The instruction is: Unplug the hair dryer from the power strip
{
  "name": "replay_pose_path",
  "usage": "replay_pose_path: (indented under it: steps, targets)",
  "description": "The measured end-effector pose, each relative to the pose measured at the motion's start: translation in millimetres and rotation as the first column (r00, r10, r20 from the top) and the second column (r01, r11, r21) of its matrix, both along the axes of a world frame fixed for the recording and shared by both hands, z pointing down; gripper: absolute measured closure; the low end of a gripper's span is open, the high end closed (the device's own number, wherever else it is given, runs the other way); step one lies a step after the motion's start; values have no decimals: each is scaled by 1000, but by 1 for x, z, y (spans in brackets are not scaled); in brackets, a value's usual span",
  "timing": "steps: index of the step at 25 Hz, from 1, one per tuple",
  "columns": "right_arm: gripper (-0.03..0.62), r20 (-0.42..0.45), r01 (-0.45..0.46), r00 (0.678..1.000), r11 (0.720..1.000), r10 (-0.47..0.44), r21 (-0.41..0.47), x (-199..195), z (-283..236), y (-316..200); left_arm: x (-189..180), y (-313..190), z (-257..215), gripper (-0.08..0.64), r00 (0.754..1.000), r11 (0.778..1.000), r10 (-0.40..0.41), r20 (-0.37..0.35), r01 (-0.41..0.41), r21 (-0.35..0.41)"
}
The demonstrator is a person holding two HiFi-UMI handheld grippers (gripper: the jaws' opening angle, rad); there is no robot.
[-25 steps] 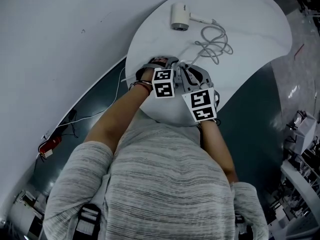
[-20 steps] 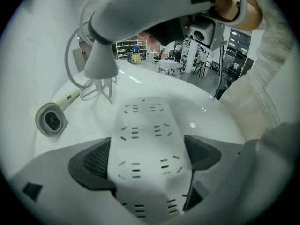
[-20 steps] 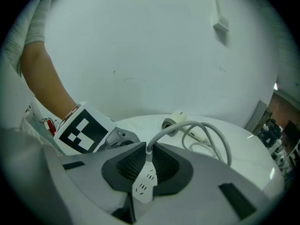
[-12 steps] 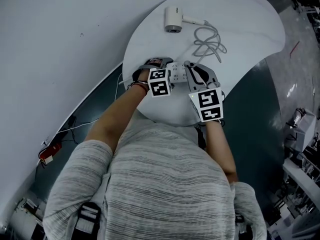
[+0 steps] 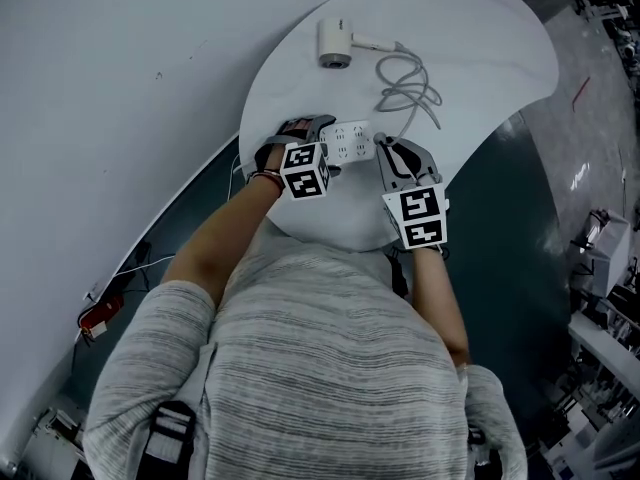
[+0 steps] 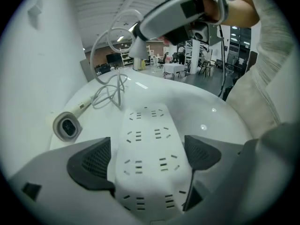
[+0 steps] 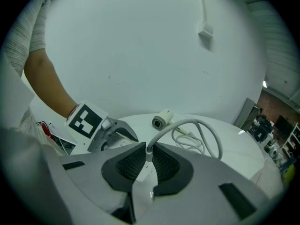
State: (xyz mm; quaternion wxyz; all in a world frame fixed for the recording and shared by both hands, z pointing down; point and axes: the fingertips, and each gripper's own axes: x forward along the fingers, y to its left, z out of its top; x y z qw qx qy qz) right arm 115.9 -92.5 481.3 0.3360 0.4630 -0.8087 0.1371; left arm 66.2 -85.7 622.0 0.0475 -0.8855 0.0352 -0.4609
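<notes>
White hair dryer [image 5: 335, 43] lies at the head view's upper middle on the round white table [image 5: 500, 48], its grey cable [image 5: 405, 83] looped beside it. My left claw [image 6: 146, 159] clamps the white power strip [image 6: 150, 139] to brace it. My right claw [image 7: 146, 162] pinches the white plug [image 7: 142, 184], held clear of the strip. Only the left gripper view shows the sockets all bare.

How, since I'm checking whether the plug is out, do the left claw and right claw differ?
The left claw spans the wide power strip, jaws far apart; the right claw pinches the slim plug, jaws nearly together. The left claw sits low at the table; the right claw is held up, off the strip, cord looping from it. Both grip something white.
</notes>
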Motion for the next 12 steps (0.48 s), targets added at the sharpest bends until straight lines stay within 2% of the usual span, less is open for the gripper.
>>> replay_pose_path:
  steps: [2, 4, 9, 10, 12]
  targets:
    - [537, -9, -11, 1000, 1000, 11, -18, 6, 8, 7, 0, -4, -12, 78, 999, 999, -27, -45, 29, 43]
    - [537, -14, -17, 1000, 999, 16, -40, 10, 16, 15, 0, -8, -29, 78, 990, 995, -70, -120, 78, 62]
    - [537, -19, -7, 1000, 996, 6, -88, 10, 37, 35, -5, -9, -68, 86, 943, 985, -165, -288, 173, 2]
    - [537, -15, -6, 1000, 995, 4, -95, 9, 40, 39, -7, -9, -74, 113, 932, 982, -183, -312, 190, -8]
    - [537, -8, -3, 1000, 994, 2, -107, 6, 45, 45, -13, -9, -87, 239, 911, 975, -213, -353, 223, -15]
